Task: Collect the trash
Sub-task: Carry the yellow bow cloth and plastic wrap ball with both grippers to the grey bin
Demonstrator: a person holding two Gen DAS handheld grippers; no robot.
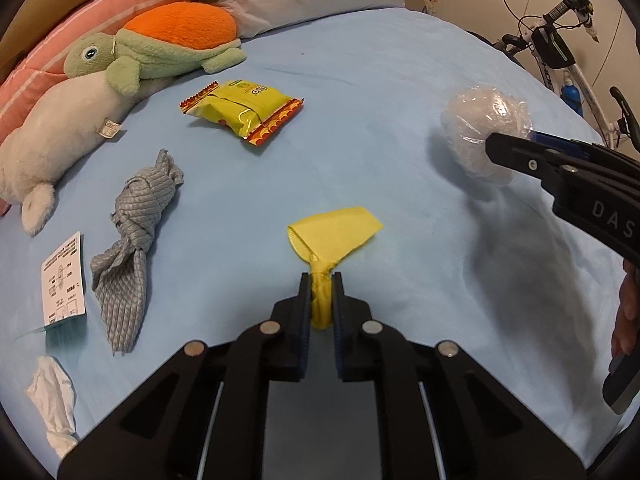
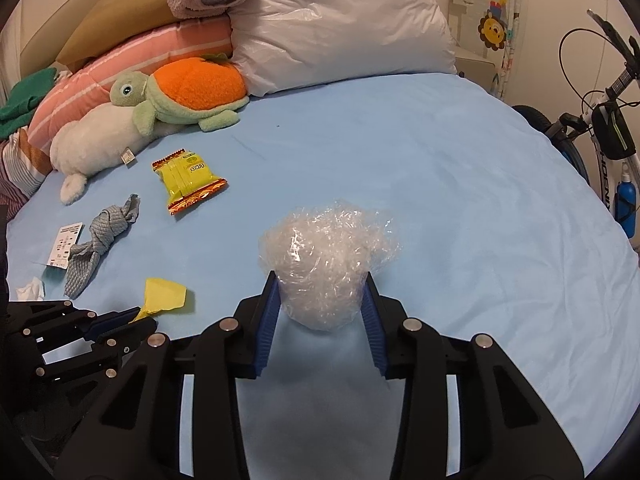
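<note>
My left gripper (image 1: 321, 280) is shut on a twisted yellow cloth scrap (image 1: 334, 236) and holds it just above the blue bed sheet (image 1: 380, 100); it also shows in the right wrist view (image 2: 165, 296). My right gripper (image 2: 320, 284) is shut on a crumpled ball of clear plastic wrap (image 2: 326, 260), which also shows in the left wrist view (image 1: 482, 128) at the right. On the sheet lie a yellow snack packet (image 1: 242, 114), a knotted grey cloth (image 1: 132, 248), a white printed card (image 1: 64, 280) and a crumpled white tissue (image 1: 54, 404).
Plush toys, a green and orange turtle (image 1: 160, 48) and a white animal (image 1: 52, 136), lie at the bed's left by pink striped pillows (image 2: 120, 68) and a white pillow (image 2: 340, 28). A bicycle (image 2: 604, 128) stands off the bed's right side.
</note>
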